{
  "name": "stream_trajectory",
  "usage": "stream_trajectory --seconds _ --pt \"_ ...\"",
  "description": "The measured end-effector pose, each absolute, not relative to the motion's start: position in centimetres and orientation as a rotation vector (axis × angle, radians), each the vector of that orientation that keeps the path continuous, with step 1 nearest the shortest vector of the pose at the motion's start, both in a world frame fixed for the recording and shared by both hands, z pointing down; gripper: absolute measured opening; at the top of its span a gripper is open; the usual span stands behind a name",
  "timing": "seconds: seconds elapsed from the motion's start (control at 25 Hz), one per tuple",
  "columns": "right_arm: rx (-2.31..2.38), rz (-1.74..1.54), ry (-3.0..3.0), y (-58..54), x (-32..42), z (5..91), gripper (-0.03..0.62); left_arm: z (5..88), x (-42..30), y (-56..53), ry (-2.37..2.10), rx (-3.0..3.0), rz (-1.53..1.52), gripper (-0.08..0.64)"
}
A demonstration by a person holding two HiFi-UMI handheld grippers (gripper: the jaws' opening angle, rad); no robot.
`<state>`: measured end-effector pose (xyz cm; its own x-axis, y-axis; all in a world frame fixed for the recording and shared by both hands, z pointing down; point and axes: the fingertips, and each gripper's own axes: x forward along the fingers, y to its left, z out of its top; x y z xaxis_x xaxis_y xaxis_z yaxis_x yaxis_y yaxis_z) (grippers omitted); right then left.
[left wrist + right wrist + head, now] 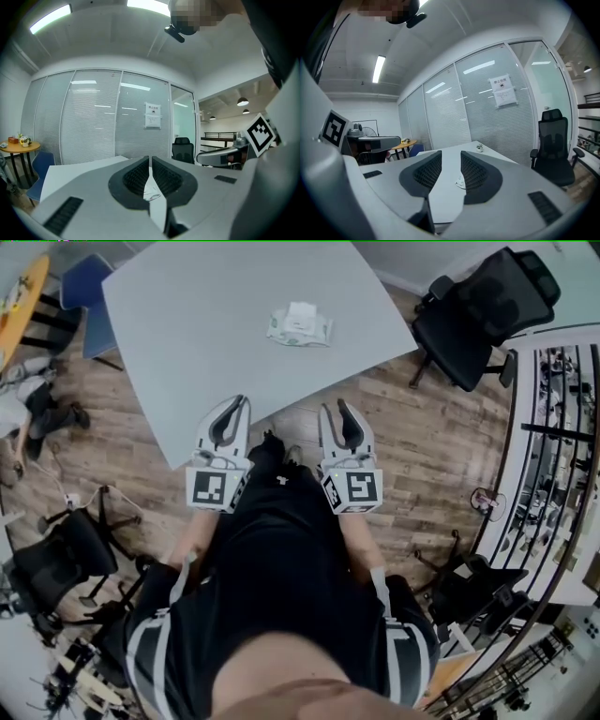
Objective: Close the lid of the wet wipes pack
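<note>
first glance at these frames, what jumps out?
Two grippers, left shut and right open, both empty, are held close to the body at the near corner of the grey table. Beyond them the wipes pack lies toward the table's far side, touched by neither. A black chair stands at the right.

Office: glass partitions (93, 117), swivel chair (487, 306).

- Paper notice (152, 115) on glass partition (93, 117): dark heading and printed lines, too small to read
- Marker cubes (216, 487): black-and-white square code patterns only
- Wet wipes pack (299, 325) on table (187, 352): print blurred, unreadable
</note>
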<state>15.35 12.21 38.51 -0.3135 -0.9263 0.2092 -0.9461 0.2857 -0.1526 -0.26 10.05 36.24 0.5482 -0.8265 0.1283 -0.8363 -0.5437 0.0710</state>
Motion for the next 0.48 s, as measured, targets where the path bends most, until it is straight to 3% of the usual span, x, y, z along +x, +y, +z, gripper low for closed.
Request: stream_trajectory --seconds 0.48 --pt "1.804 0.415 -2.355 2.1 13.4 40.6 0.138 39.5 -1.9 -0.6 -1.327 2.676 0.18 0.038"
